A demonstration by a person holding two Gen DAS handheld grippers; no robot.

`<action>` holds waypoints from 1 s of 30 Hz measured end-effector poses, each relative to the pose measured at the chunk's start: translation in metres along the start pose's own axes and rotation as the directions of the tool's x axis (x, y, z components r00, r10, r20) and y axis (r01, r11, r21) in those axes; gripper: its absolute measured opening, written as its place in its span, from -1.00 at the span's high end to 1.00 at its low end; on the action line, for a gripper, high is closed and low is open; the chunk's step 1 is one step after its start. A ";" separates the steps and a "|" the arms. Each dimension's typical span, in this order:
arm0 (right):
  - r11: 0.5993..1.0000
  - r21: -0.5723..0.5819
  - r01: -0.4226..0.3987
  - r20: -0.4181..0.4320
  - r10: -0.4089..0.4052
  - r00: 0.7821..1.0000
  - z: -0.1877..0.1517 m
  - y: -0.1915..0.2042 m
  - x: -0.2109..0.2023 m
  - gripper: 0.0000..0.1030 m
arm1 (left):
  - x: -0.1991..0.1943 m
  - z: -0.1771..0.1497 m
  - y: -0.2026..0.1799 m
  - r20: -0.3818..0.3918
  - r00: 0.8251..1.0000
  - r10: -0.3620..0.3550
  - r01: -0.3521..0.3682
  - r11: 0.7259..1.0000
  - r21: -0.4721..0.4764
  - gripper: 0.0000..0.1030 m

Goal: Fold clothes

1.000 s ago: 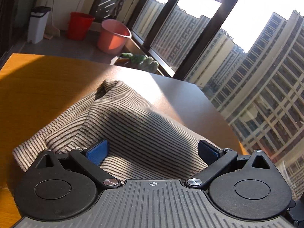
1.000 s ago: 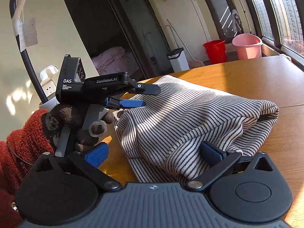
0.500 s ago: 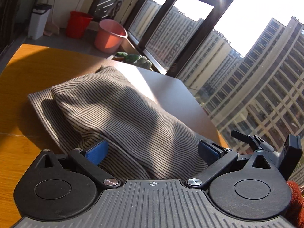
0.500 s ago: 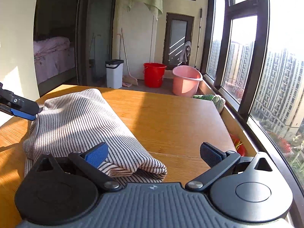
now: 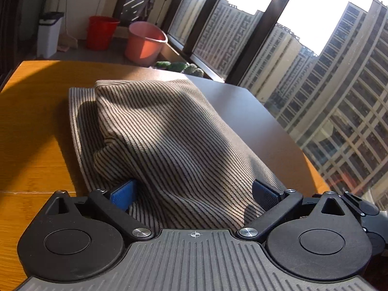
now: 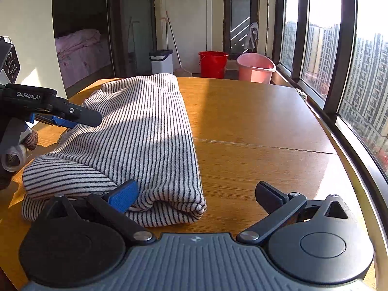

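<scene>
The left hand-held gripper (image 5: 192, 194) is wide open at the bottom of its frame, with the striped cloth (image 5: 167, 143) bunched between its blue pads but not pinched. The right hand-held gripper (image 6: 196, 195) is wide open too; only its left pad touches the folded cloth (image 6: 145, 140), which lies in the left middle of that frame. The cloth rests on a brown wooden bench (image 6: 254, 133). Behind stand two buckets, one red (image 6: 213, 64) and one pink (image 6: 255, 68), and one white bin (image 6: 162, 61). Tall windows (image 6: 320, 48) show buildings. The left gripper's side reads "GenRobot.AI" (image 6: 28, 95).

Left claw (image 5: 194, 194) and right claw (image 6: 196, 195) both spread wide, level.
</scene>
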State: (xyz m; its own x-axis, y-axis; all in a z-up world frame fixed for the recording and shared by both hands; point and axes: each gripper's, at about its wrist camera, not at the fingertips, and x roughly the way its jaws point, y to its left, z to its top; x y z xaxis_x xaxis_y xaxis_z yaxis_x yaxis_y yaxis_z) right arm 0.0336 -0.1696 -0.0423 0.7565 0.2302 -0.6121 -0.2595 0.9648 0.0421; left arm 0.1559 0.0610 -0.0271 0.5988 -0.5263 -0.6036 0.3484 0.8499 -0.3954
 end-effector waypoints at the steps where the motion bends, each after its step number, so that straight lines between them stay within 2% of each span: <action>1: 1.000 -0.015 -0.022 -0.001 0.022 1.000 -0.001 0.006 -0.001 -1.00 | 0.002 0.003 0.002 0.007 1.000 0.013 -0.013 1.000 0.001 -0.98; 3: 0.997 -0.065 -0.034 -0.005 0.034 0.999 -0.002 0.018 -0.001 -1.00 | 0.004 0.008 0.005 0.013 1.000 0.022 -0.022 1.000 -0.003 -0.98; 6: 0.993 -0.121 -0.006 -0.036 0.001 0.999 -0.003 0.028 0.003 -1.00 | -0.003 0.009 0.006 0.024 1.000 0.019 -0.019 1.000 -0.025 -0.98; 8: 0.994 -0.105 -0.013 -0.039 0.009 0.999 -0.004 0.025 0.002 -1.00 | -0.012 0.005 0.006 0.035 0.999 0.018 -0.017 0.999 -0.030 -0.98; 11: 0.998 -0.050 -0.034 -0.029 0.033 0.999 -0.002 0.013 0.001 -1.00 | -0.028 -0.006 0.005 0.050 0.998 -0.023 0.025 0.999 -0.033 -0.98; 15: 0.994 0.044 -0.101 0.064 0.098 0.993 0.001 -0.004 -0.016 -1.00 | -0.051 -0.021 -0.001 0.075 0.994 -0.078 0.077 0.997 0.010 -0.97; 17: 0.985 0.095 -0.143 0.119 0.131 0.984 0.010 -0.010 -0.025 -1.00 | -0.053 -0.028 -0.008 0.065 0.996 -0.059 0.055 0.996 0.063 -0.96; 19: 0.971 0.140 -0.196 0.165 0.172 0.971 0.025 -0.016 -0.027 -1.00 | -0.047 -0.037 -0.017 0.059 0.997 0.048 -0.056 0.987 0.148 -0.95; 20: 0.965 0.153 -0.212 0.172 0.185 0.968 0.032 -0.016 -0.025 -1.00 | -0.042 -0.038 -0.017 0.057 0.995 0.081 -0.090 0.982 0.168 -0.95; 21: 0.962 0.161 -0.221 0.170 0.193 0.966 0.038 -0.015 -0.022 -1.00 | -0.037 -0.039 -0.018 0.055 0.992 0.114 -0.122 0.975 0.187 -0.97; 24: 0.978 0.116 -0.171 0.097 0.160 0.982 0.046 -0.003 0.003 -1.00 | -0.033 -0.039 -0.011 0.045 0.995 0.093 -0.099 0.986 0.138 -0.97; 27: 0.998 0.010 -0.056 -0.052 0.056 0.997 0.033 0.019 0.042 -1.00 | -0.034 -0.041 -0.009 0.048 0.994 0.103 -0.109 0.984 0.138 -0.98; 30: 0.997 0.043 -0.071 -0.054 0.074 0.996 0.031 0.014 0.048 -1.00 | -0.034 -0.046 -0.006 0.050 0.993 0.109 -0.114 0.984 0.138 -0.99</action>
State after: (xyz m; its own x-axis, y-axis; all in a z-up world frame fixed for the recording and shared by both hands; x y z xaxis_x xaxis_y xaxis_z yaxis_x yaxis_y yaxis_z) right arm 0.0845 -0.1408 -0.0469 0.7020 0.2935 -0.6489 -0.2870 0.9505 0.1193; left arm 0.1006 0.0723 -0.0364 0.6685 -0.4290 -0.6075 0.3733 0.9001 -0.2248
